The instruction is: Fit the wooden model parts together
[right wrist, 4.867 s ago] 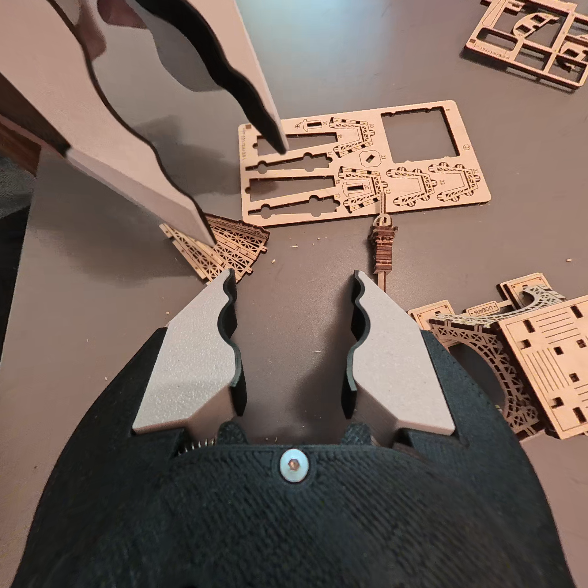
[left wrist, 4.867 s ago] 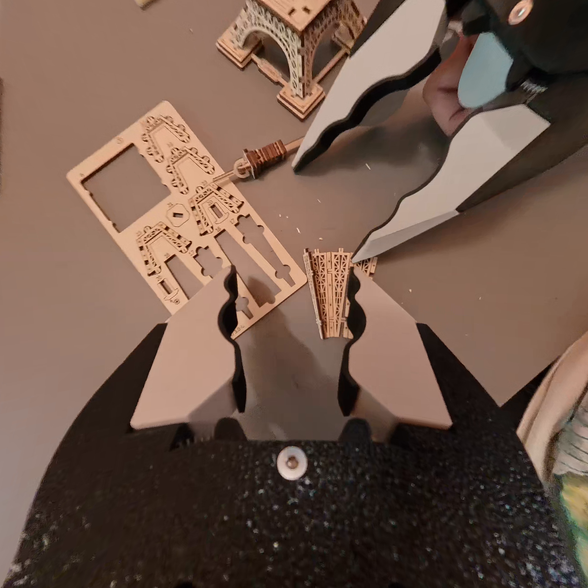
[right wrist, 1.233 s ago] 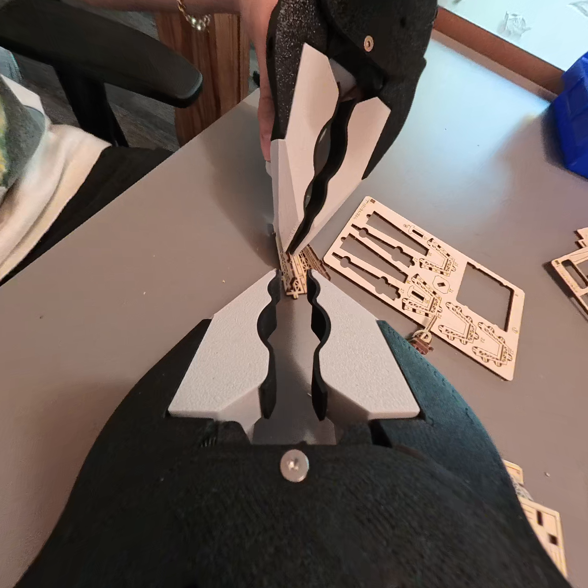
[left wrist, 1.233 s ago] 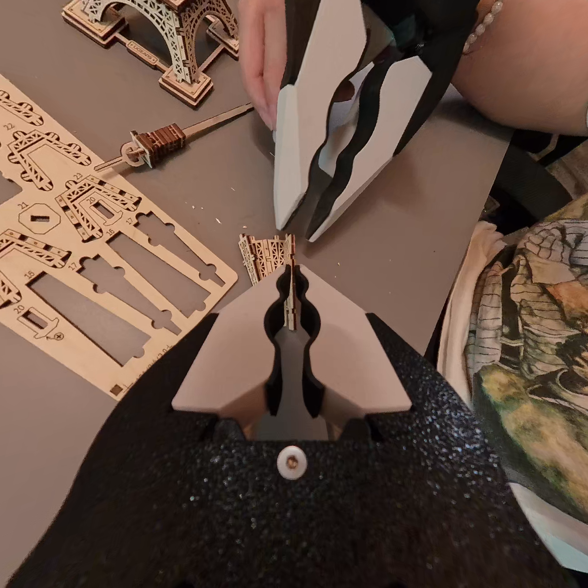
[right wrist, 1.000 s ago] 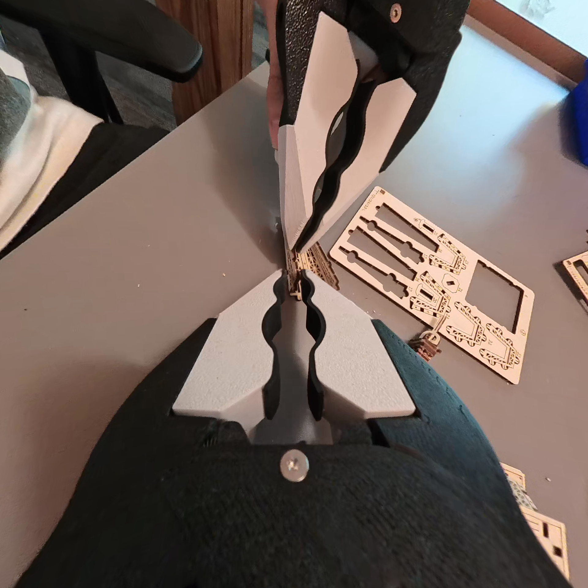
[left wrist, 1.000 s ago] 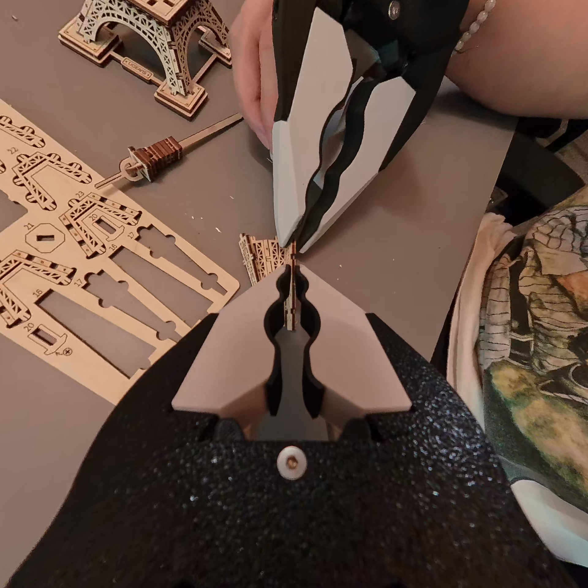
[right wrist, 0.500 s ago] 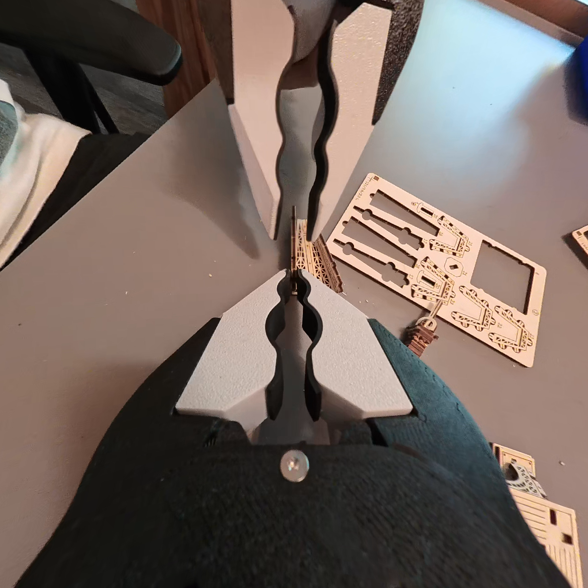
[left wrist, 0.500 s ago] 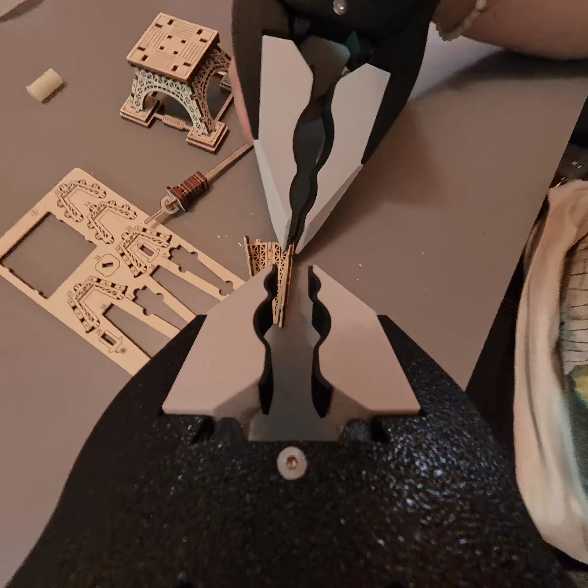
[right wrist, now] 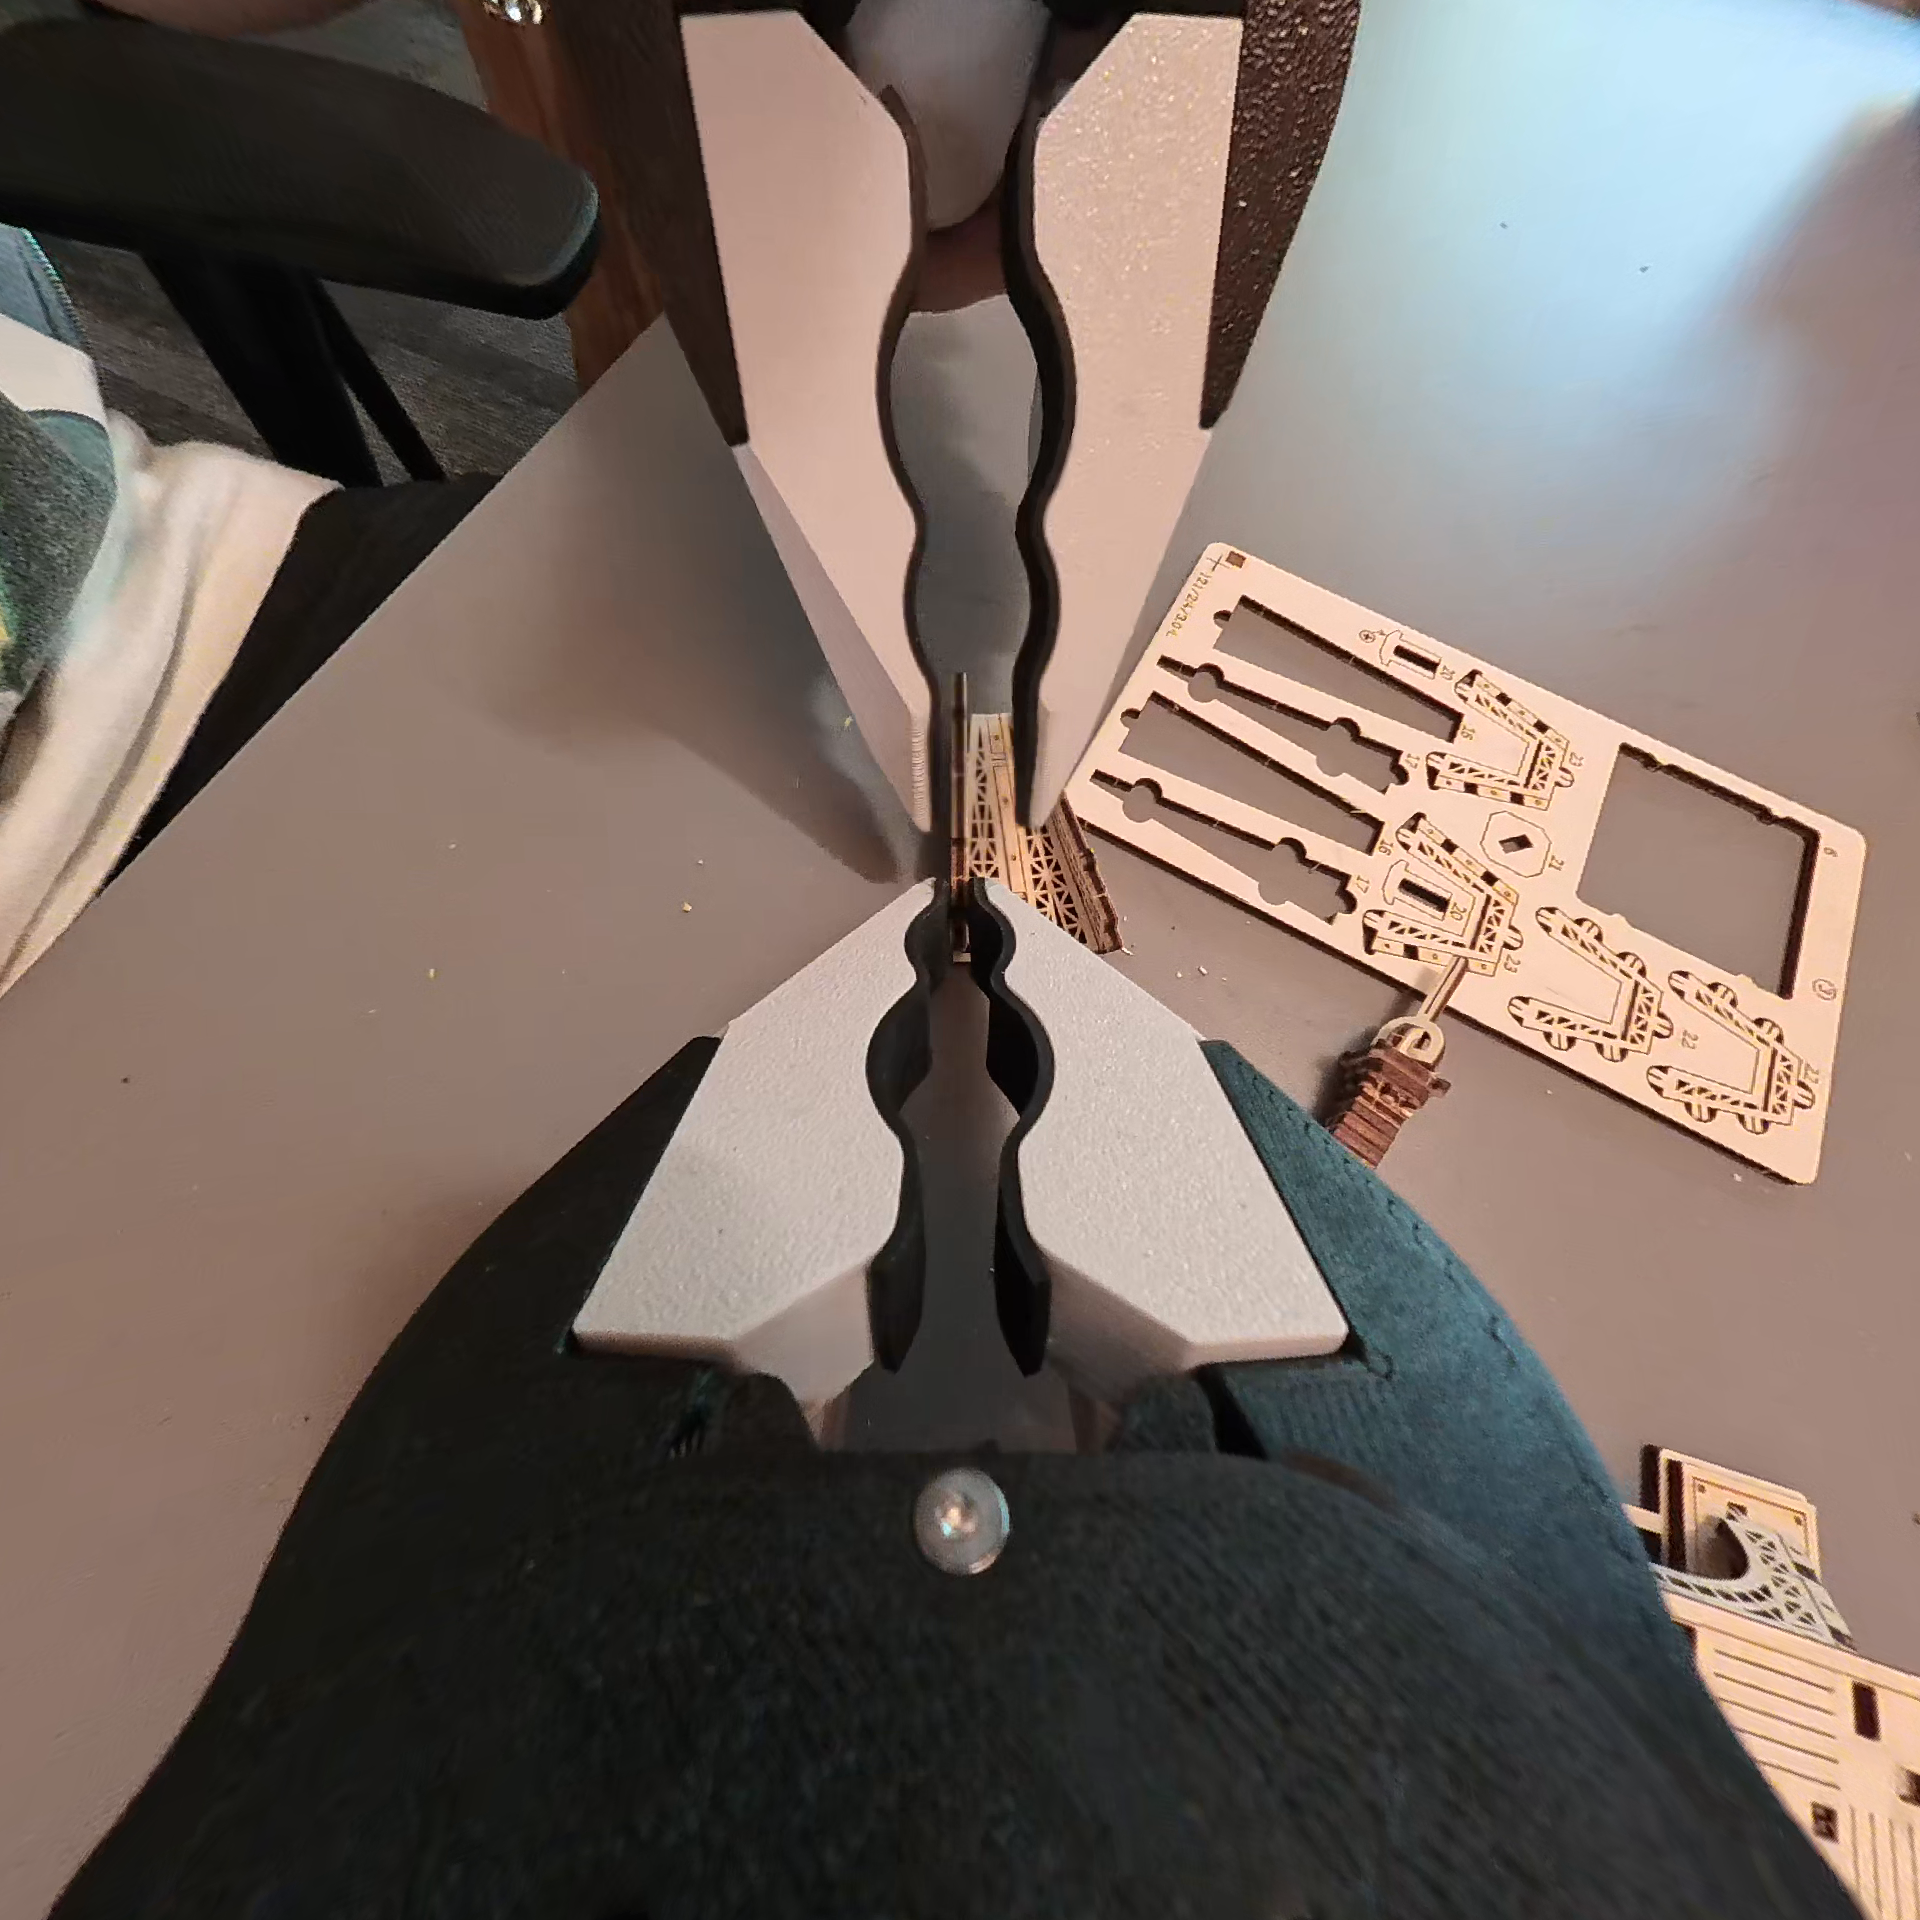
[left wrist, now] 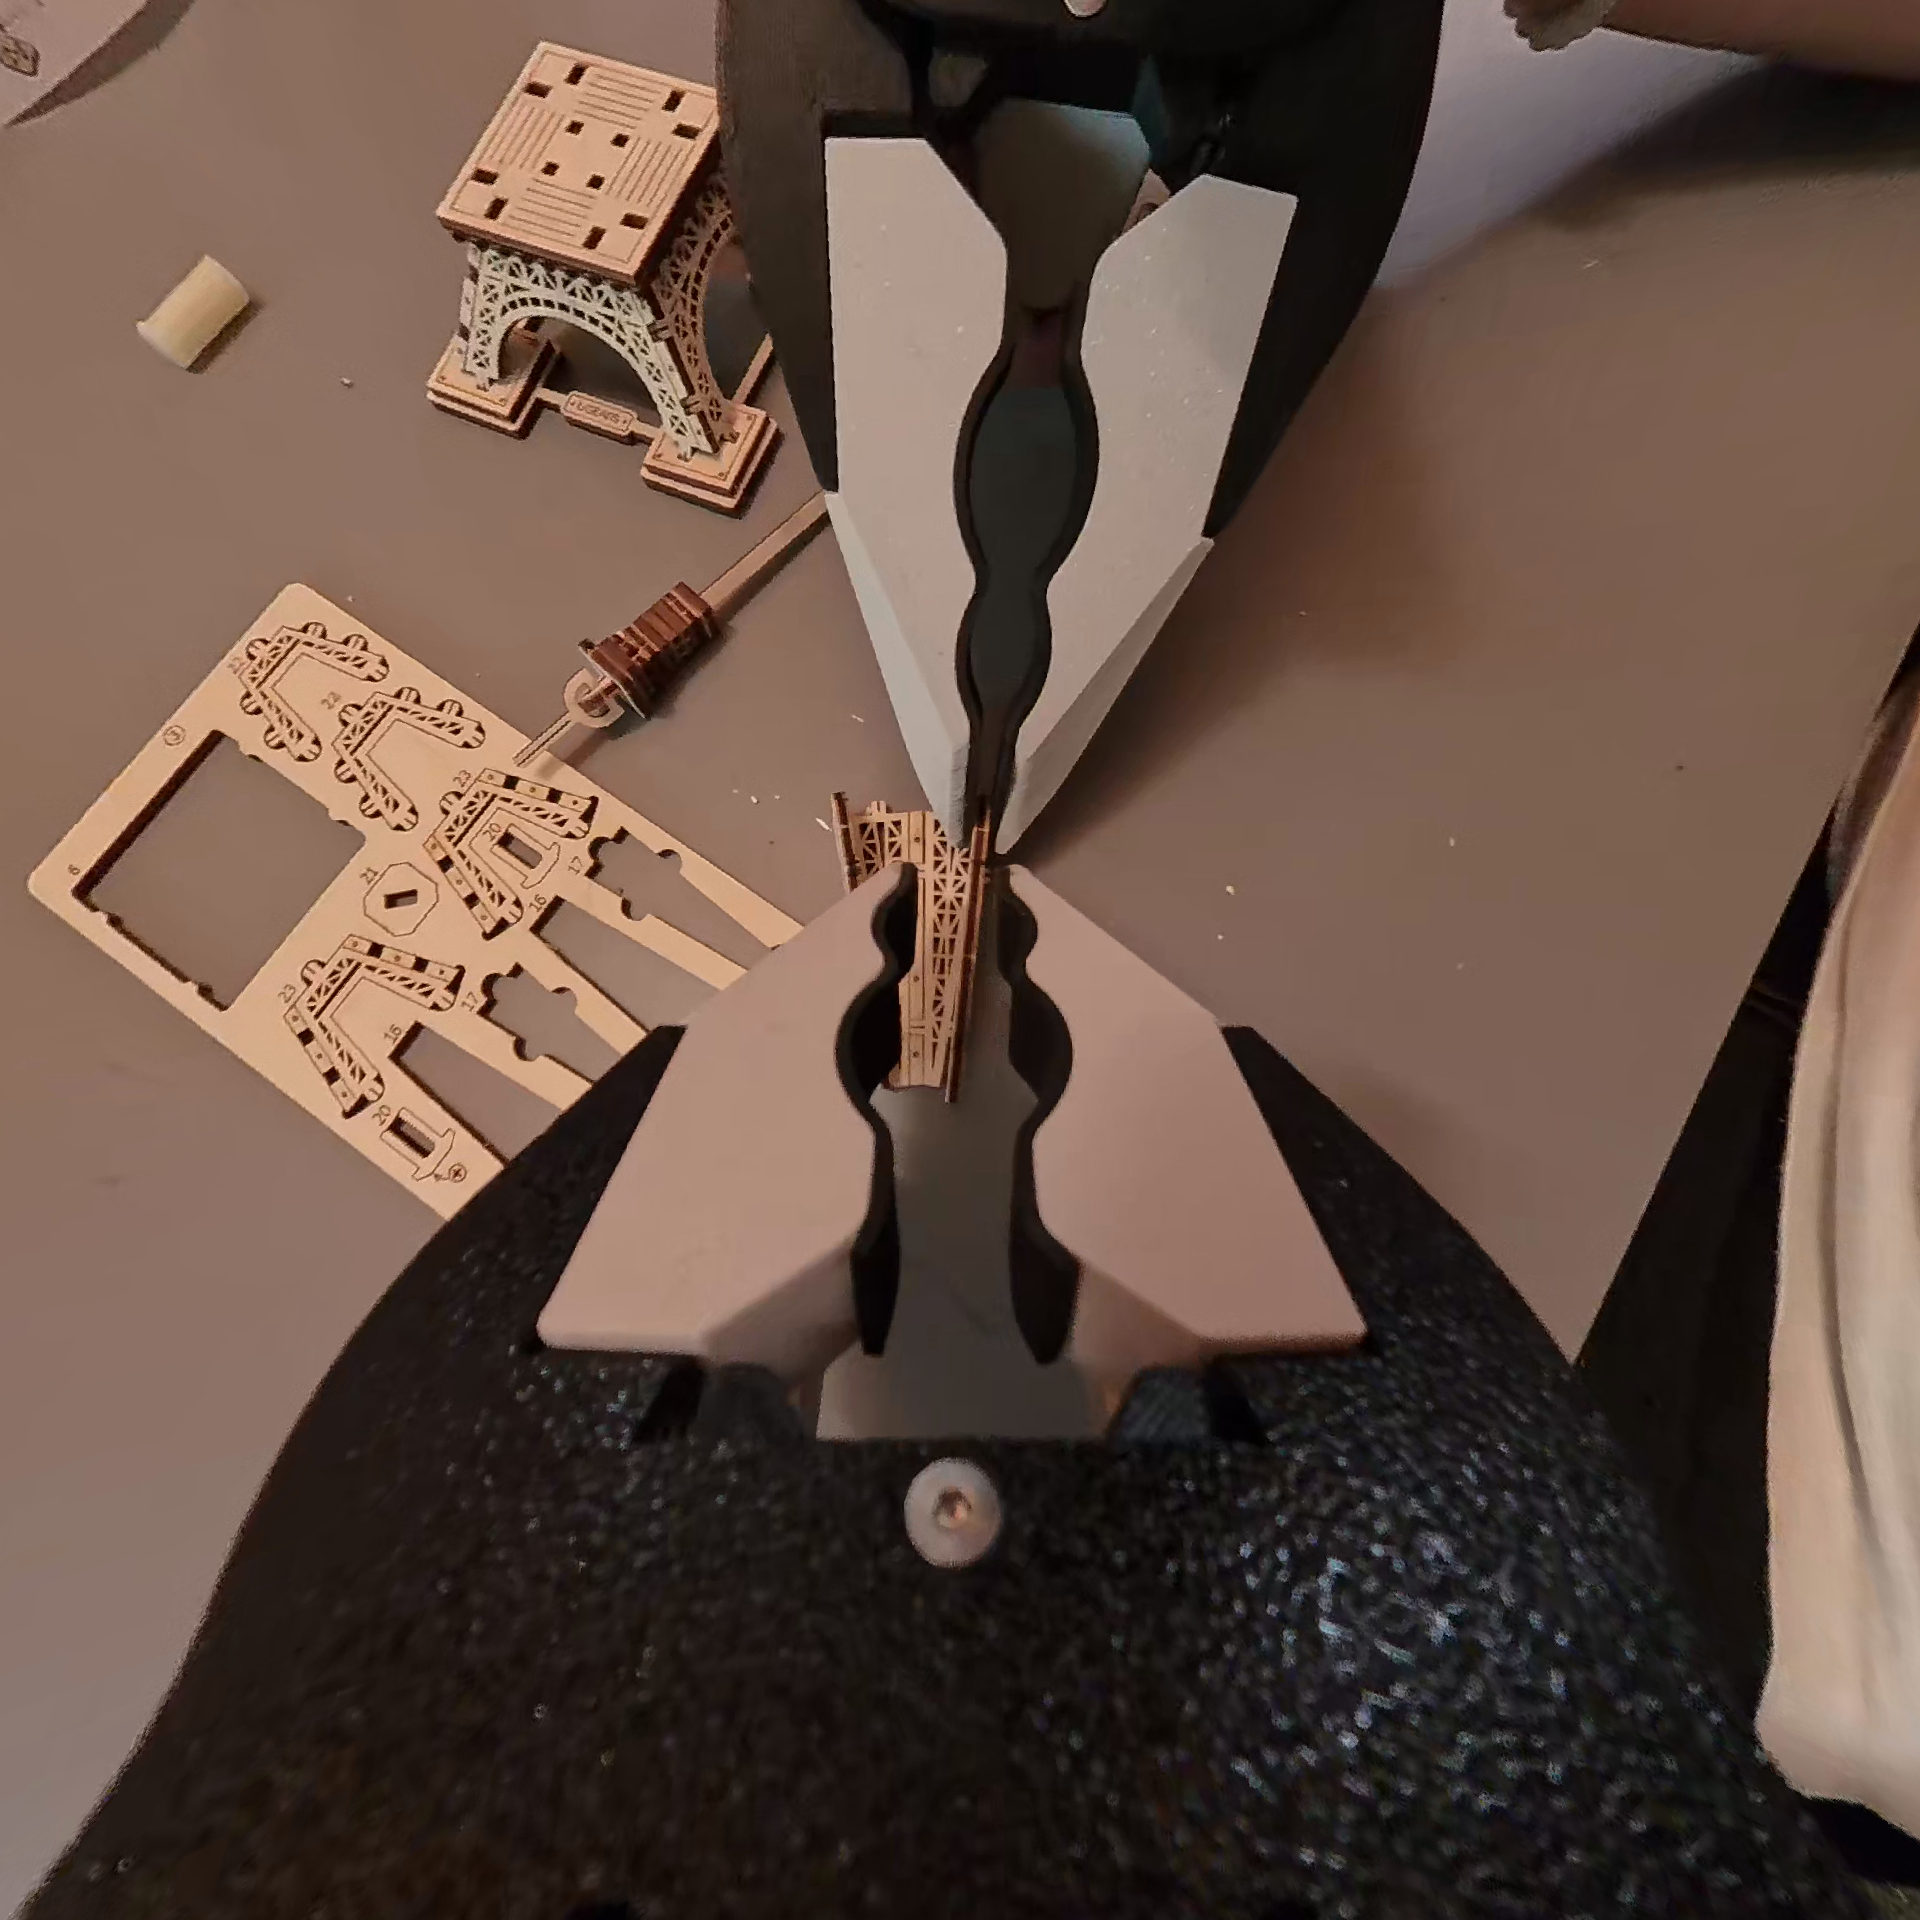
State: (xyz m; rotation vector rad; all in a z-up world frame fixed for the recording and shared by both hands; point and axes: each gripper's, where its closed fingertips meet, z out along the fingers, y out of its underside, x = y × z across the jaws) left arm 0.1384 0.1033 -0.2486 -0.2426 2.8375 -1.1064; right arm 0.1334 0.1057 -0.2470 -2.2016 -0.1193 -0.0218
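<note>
From the left, we see a pale block, the tower base, the cut-out sheet lying flat on the table, and the spire just beyond the sheet. Our left gripper points forward and down at the table near its edge, jaws a little apart; the lattice panel stands on edge between them, leaning toward the left finger, gripped by neither as far as we can tell. Our right gripper comes in from the opposite side, tip to tip with the left, its jaws pinched onto the panel's far end. More lattice pieces lie flat just beside the tips.
</note>
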